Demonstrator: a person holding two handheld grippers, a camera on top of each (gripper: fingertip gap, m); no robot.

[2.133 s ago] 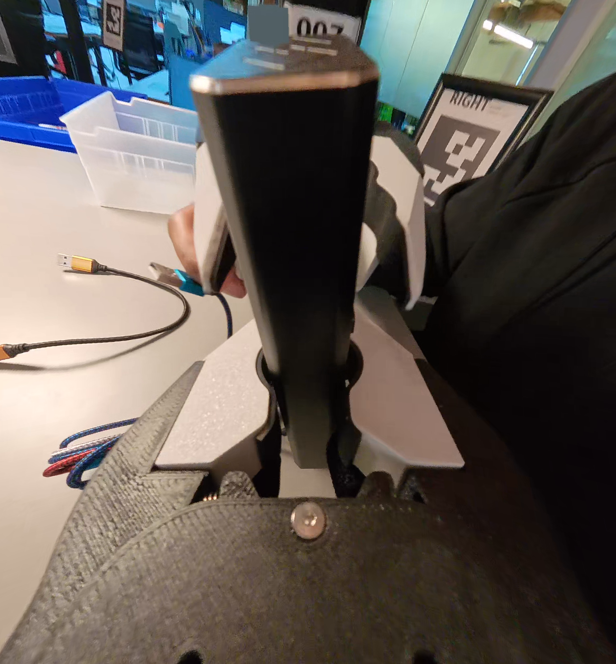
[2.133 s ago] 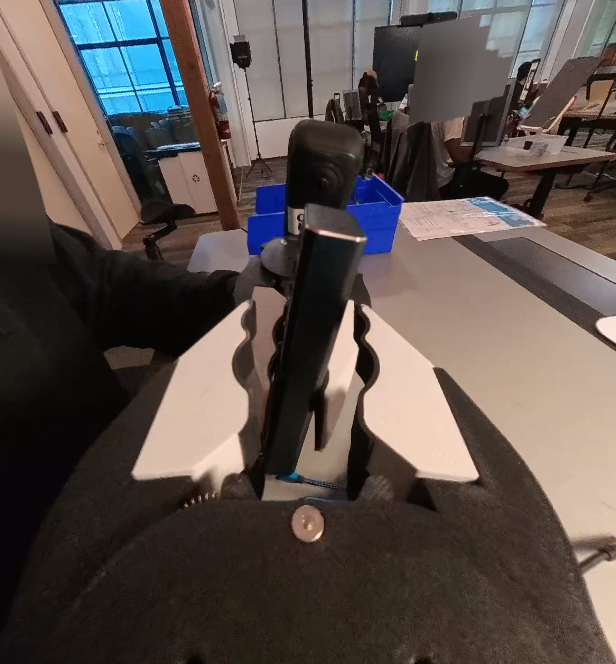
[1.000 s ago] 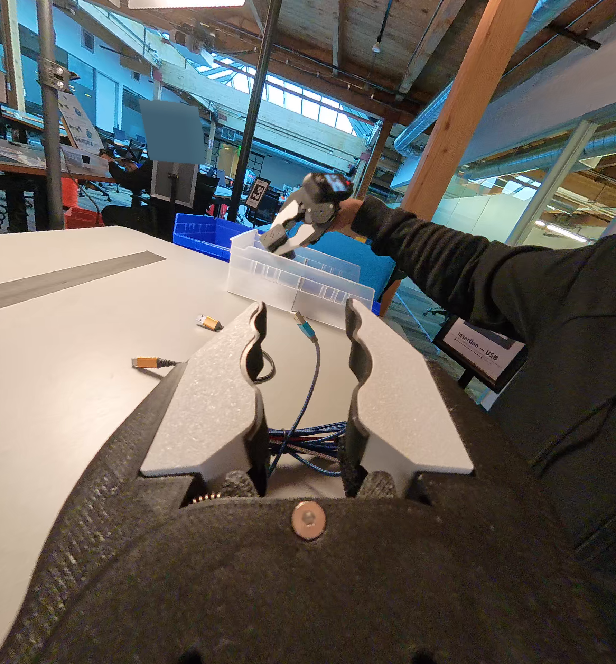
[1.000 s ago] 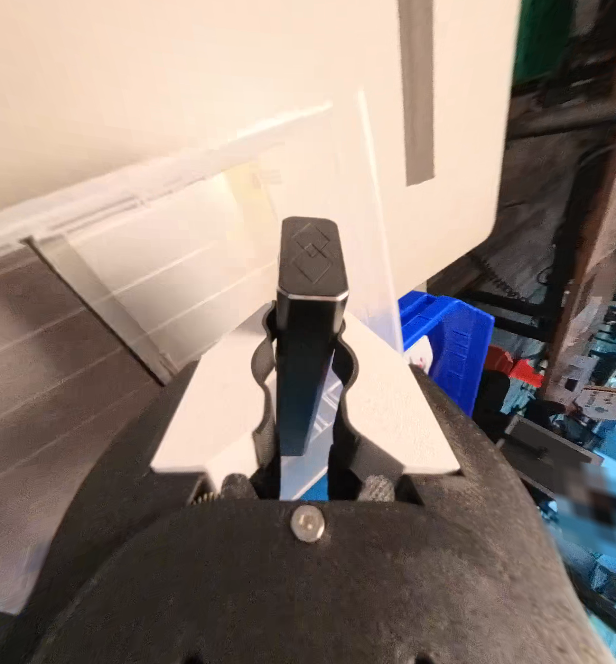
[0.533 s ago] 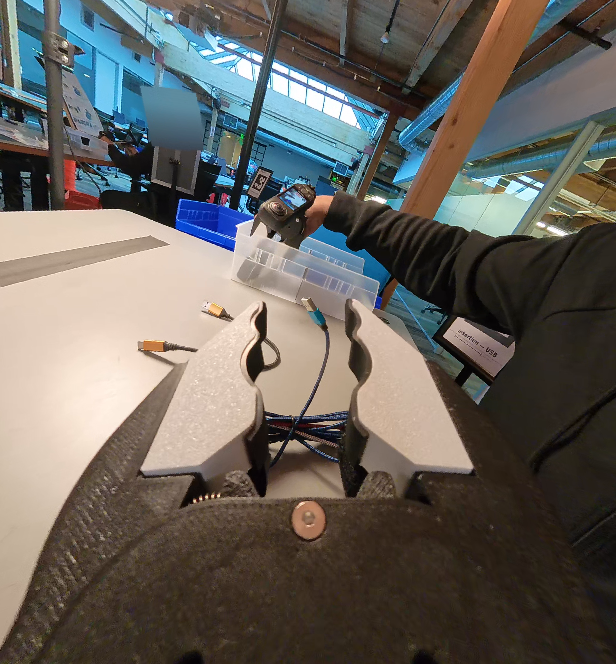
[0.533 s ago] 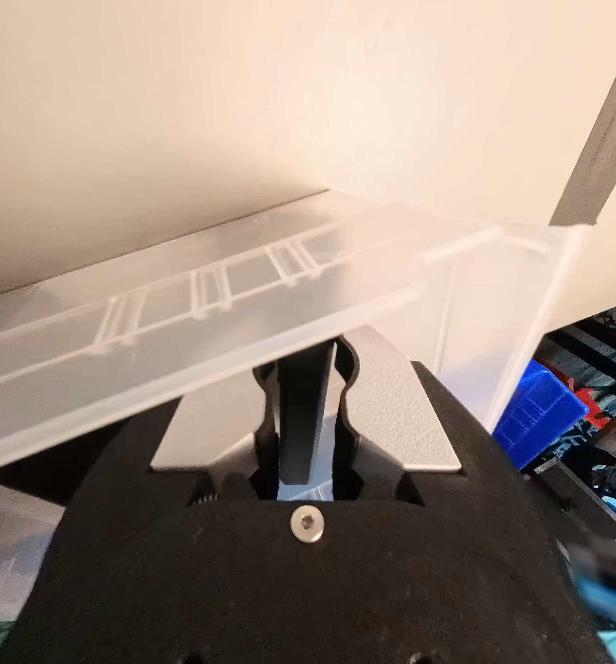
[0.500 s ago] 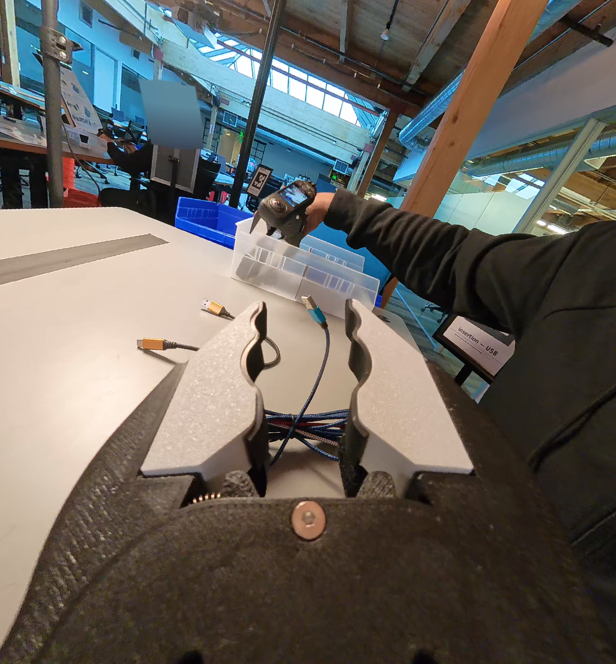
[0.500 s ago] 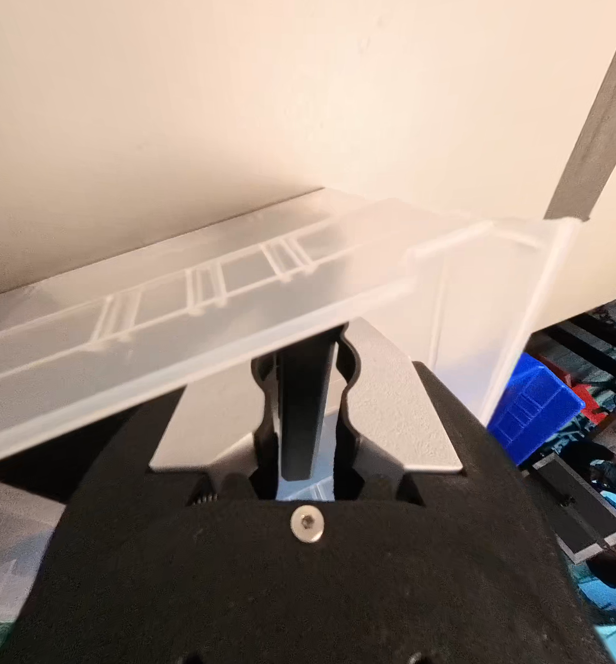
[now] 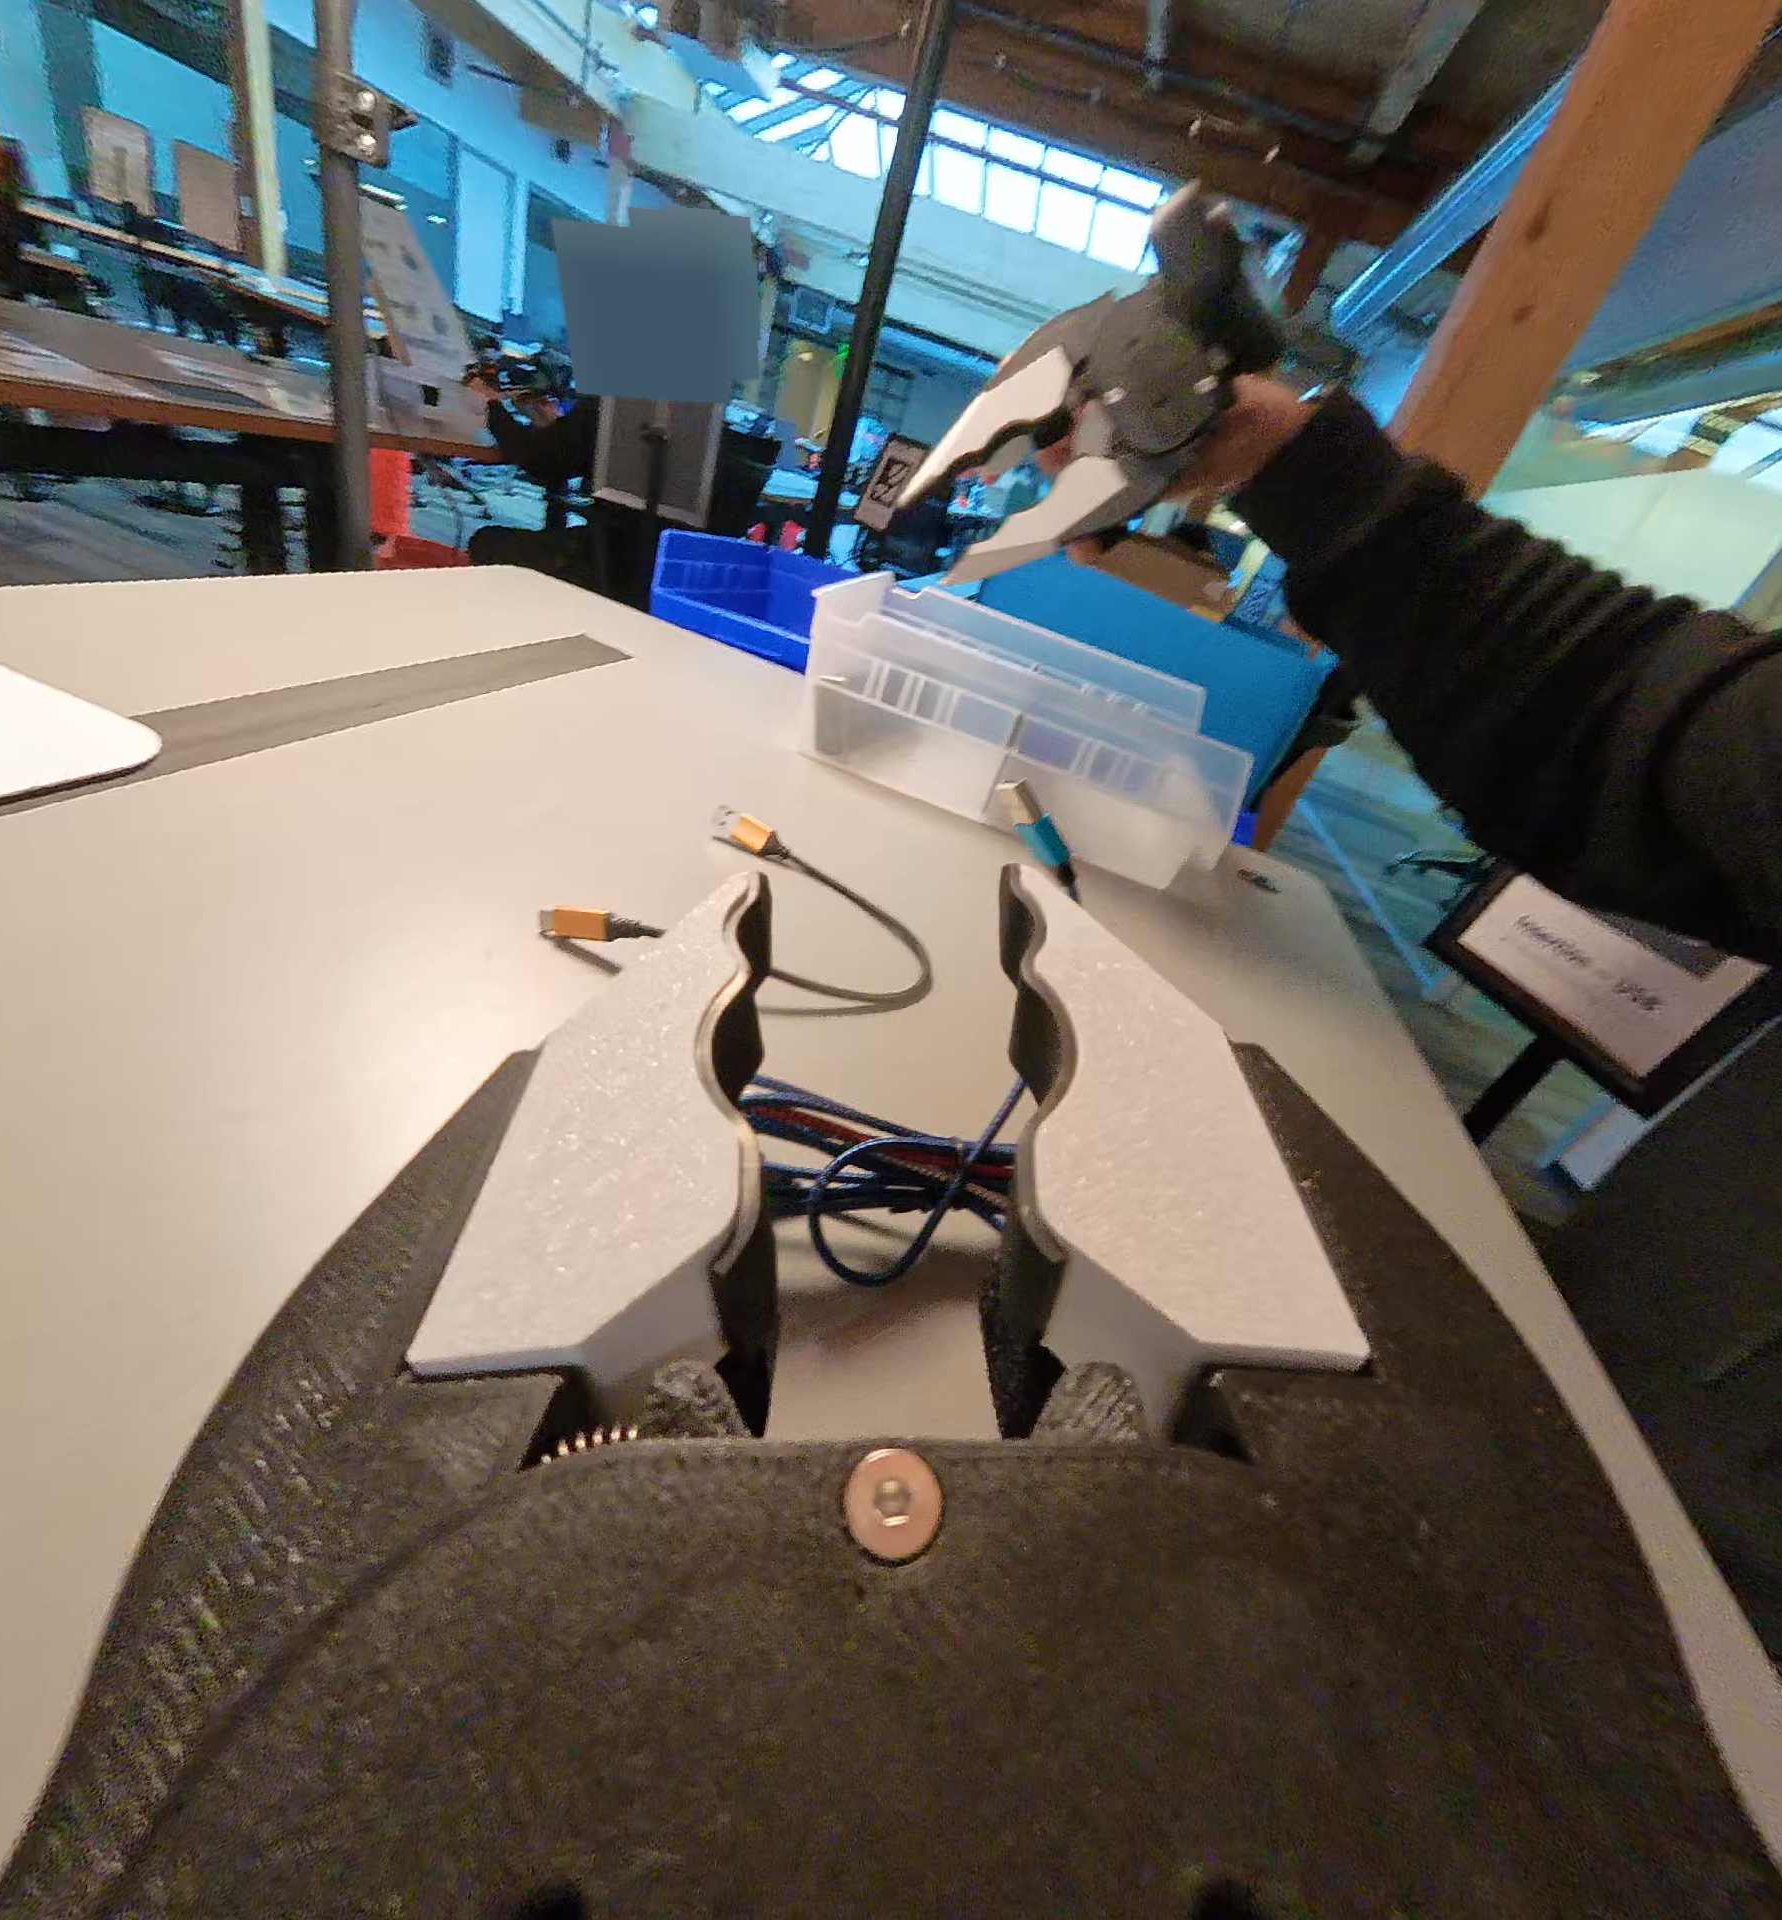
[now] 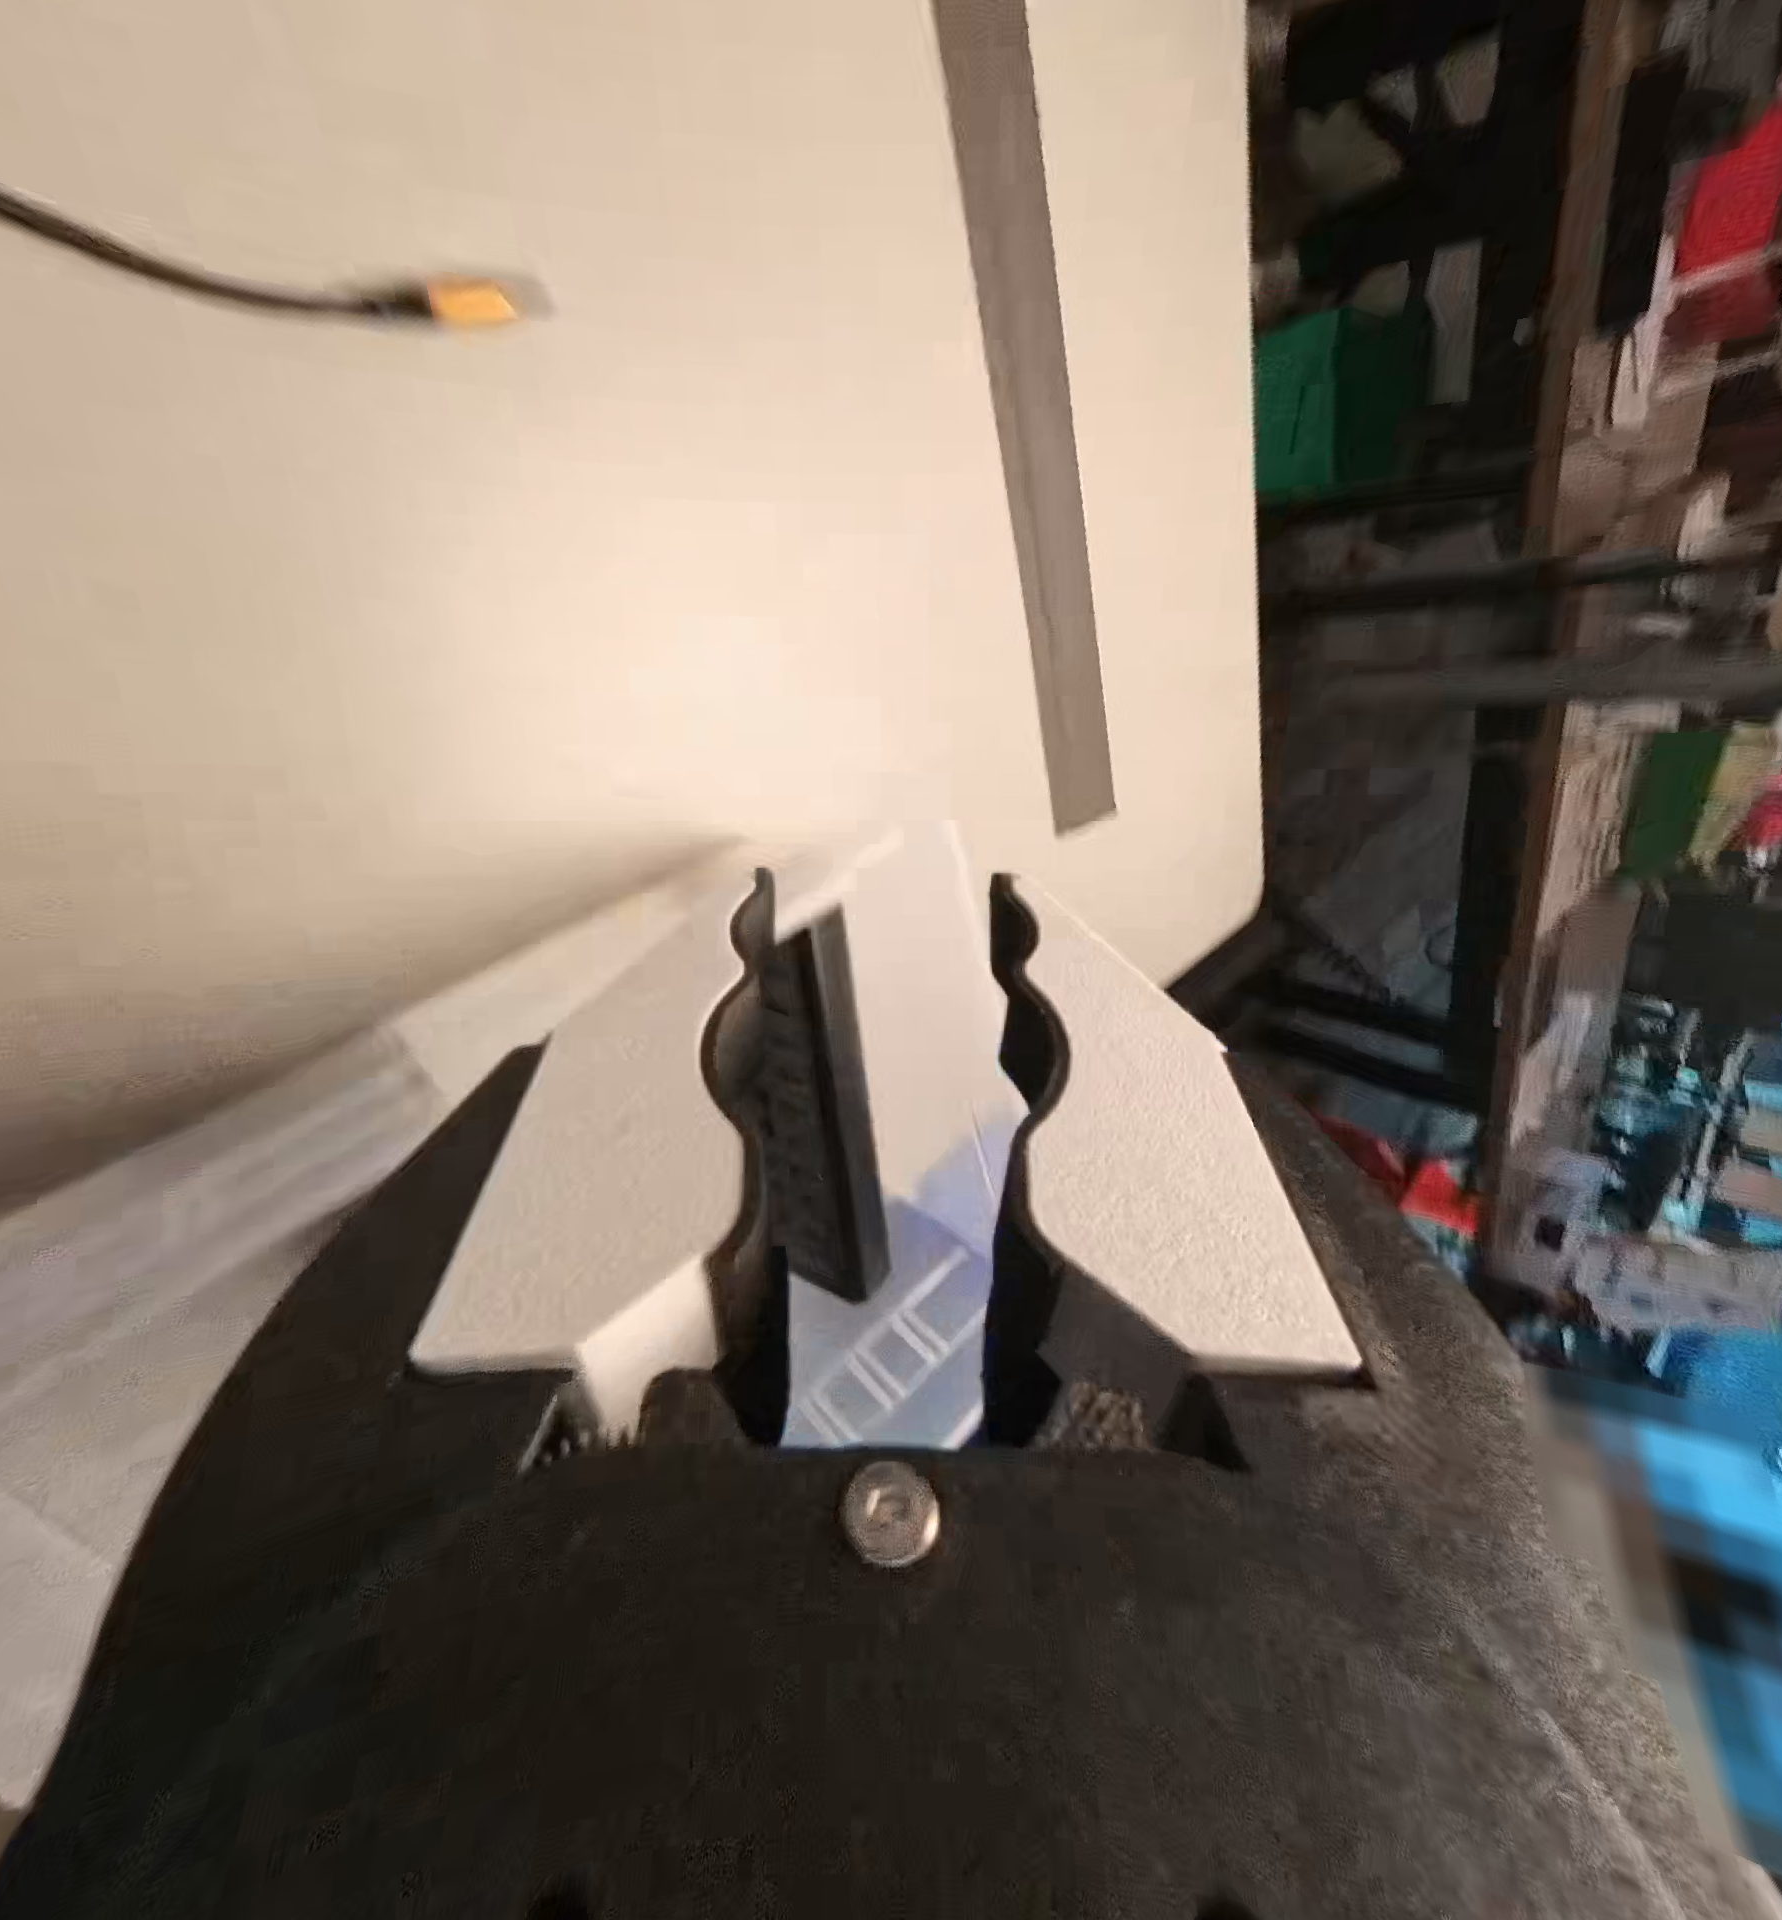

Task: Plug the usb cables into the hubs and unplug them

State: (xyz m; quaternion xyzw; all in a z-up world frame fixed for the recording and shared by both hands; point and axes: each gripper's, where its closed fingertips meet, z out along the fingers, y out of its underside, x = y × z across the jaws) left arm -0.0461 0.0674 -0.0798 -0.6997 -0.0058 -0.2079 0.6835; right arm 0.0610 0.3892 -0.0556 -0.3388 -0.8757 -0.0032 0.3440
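Observation:
My left gripper [image 9: 882, 883] is open and empty, low over the grey table [image 9: 243, 1039]. A bundle of blue and red braided cables [image 9: 887, 1153] lies between its fingers. A blue USB plug [image 9: 1038, 826] lies by the clear plastic bin [image 9: 1012, 727]. A black cable has two orange plugs [image 9: 752, 831] [image 9: 575, 920]. My right gripper [image 9: 934, 540] is open in the air above the bin. In the right wrist view it [image 10: 876, 883] is open, and the black hub [image 10: 845, 1122] shows as a dark slab below, beside the left finger. One orange plug [image 10: 471, 299] lies farther off.
A blue bin [image 9: 721, 592] stands behind the clear bin at the table's far edge. A grey strip [image 9: 378, 686] runs across the table. A white board [image 9: 14, 738] lies at the left. A person's black sleeve [image 9: 1593, 727] reaches in from the right. Spacing between my two grippers at the tips: around 35 centimeters. The orange plug [image 10: 471, 299] is about 20 centimeters from my right fingertips and 25 centimeters from my left. It is also in sight in the left wrist view [image 9: 759, 843].
My right gripper has opened, let go of the black hub in the clear bin, and risen above it. My left gripper stays open over the cable bundle.

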